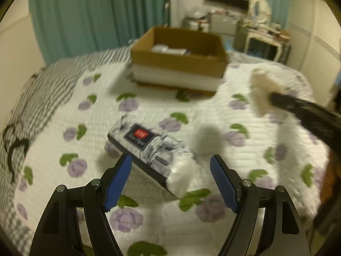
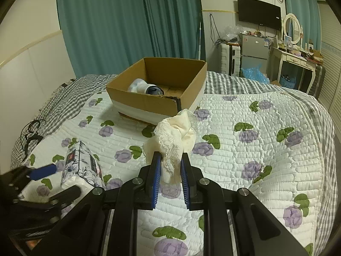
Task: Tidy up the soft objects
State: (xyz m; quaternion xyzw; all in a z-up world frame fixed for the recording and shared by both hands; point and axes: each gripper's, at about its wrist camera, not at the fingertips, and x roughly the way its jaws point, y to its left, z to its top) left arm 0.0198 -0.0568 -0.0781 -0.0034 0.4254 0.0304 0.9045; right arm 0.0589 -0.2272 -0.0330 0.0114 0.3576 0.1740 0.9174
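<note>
My right gripper (image 2: pixel 170 160) is shut on a cream lace cloth (image 2: pixel 177 132) and holds it above the bed, in front of the cardboard box (image 2: pixel 147 102). The cloth also shows in the left wrist view (image 1: pixel 263 91), blurred. The box (image 1: pixel 179 61) holds a white and blue rolled item (image 2: pixel 145 88). My left gripper (image 1: pixel 170 162) is open, its blue pads on either side of the near end of a floral tissue pack (image 1: pixel 149 149) lying on the quilt. The pack also shows in the right wrist view (image 2: pixel 82 164), with my left gripper (image 2: pixel 55 175) at it.
The bed has a white quilt with purple flowers (image 2: pixel 255 149) over a grey checked sheet (image 2: pixel 68 98). A black cord (image 2: pixel 32 134) lies at the left edge. Teal curtains (image 2: pixel 127 21), a fridge (image 2: pixel 254 51) and a dressing table (image 2: pixel 298 61) stand behind.
</note>
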